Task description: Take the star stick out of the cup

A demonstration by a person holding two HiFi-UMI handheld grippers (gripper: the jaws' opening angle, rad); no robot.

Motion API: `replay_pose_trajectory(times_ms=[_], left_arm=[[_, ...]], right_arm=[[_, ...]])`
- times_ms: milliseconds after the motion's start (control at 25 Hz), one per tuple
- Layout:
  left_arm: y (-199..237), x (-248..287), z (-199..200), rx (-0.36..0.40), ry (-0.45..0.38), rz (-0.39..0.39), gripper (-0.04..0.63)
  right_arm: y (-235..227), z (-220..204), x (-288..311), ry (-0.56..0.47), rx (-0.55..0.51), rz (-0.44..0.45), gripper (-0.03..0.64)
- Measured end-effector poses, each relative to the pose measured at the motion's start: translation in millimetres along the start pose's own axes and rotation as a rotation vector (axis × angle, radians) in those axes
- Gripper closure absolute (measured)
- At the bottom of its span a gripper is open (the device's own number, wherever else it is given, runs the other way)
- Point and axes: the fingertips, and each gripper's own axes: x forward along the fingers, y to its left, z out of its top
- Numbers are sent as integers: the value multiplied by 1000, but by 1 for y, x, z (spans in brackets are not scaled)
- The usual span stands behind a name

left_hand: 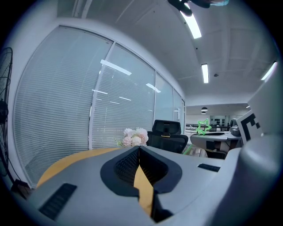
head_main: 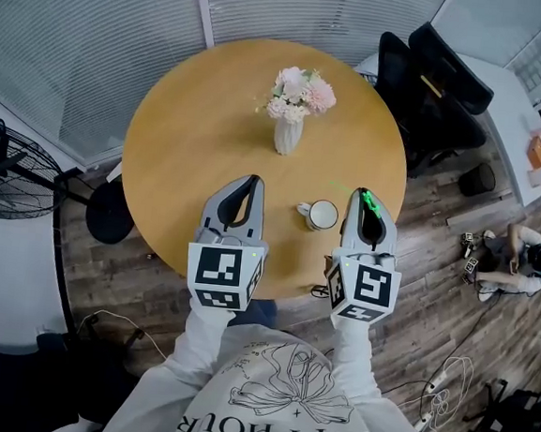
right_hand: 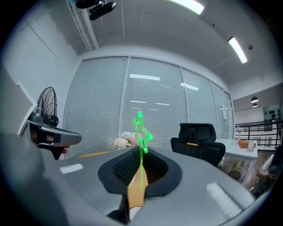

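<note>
Gripping the star stick (right_hand: 142,128) tight, the right claw (right_hand: 140,151) should lift straight, clear of the cup (head_main: 322,214); the left claw (left_hand: 138,148) is closed, empty.

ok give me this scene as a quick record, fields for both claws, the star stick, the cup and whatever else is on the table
right claw: shut on the star stick
left claw: shut, nothing in it
star stick: green, out of the cup, upright, star end up
cup: white, upright on the table, between the two claws, no stick seen in it
table: round, wooden
vase: white, beyond the cup, holds pink flowers
</note>
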Motion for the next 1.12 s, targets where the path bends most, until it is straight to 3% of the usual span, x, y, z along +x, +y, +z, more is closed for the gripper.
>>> replay_pose_trajectory(times_ms=[1120], left_arm=[[4,-6,14,12,-32,14,588]], right_arm=[[1,17,-2,-36,13,9,594]])
